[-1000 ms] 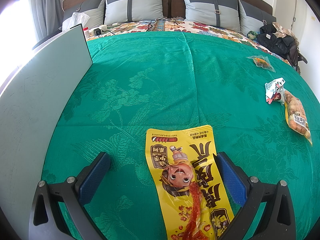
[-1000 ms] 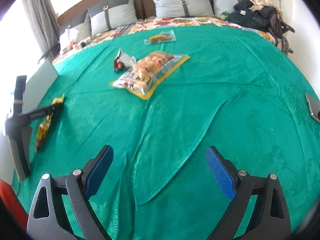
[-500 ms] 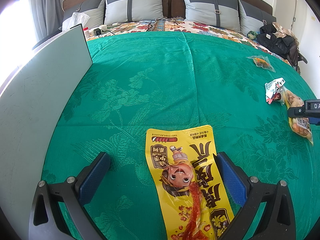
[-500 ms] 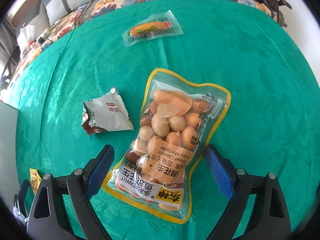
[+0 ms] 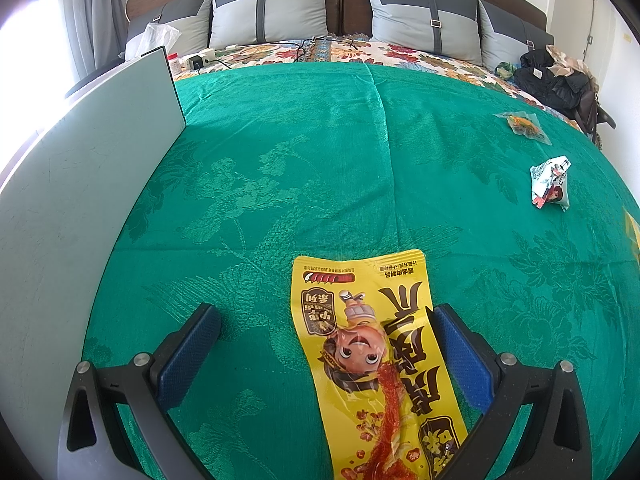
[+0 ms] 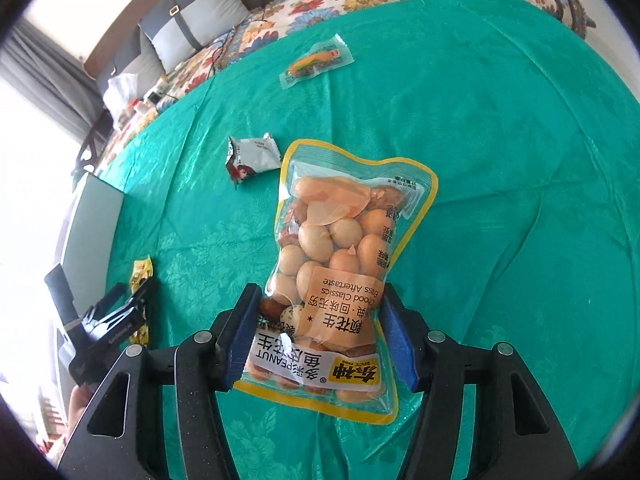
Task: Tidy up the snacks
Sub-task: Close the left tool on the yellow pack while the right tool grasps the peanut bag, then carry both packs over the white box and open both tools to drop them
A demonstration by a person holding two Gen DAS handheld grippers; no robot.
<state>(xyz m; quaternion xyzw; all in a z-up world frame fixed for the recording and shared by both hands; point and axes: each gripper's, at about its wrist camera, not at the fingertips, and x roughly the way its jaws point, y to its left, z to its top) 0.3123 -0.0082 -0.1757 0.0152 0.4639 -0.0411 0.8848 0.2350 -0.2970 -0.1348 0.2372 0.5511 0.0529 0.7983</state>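
Right gripper (image 6: 318, 336) has its fingers pinched in on the lower sides of the peanut bag (image 6: 338, 276), which appears lifted off the green bedspread (image 6: 500, 152) near the bed's right side. The small white wrapper (image 6: 253, 156) lies just beside the bag's top corner, and the clear corn packet (image 6: 316, 65) sits farther toward the headboard. Over at the bed's left side, the left gripper (image 5: 326, 354) rests with fingers spread wide, the yellow spicy-strip packet (image 5: 374, 360) lying flat between them, its edge touching the right finger, ungripped. A grey board (image 5: 80, 200) stands along that left edge. The risk now: the peanut bag is slick film, held only by its squeezed sides, so it could slip or swing out. Loose nuts shifting inside would worsen that.
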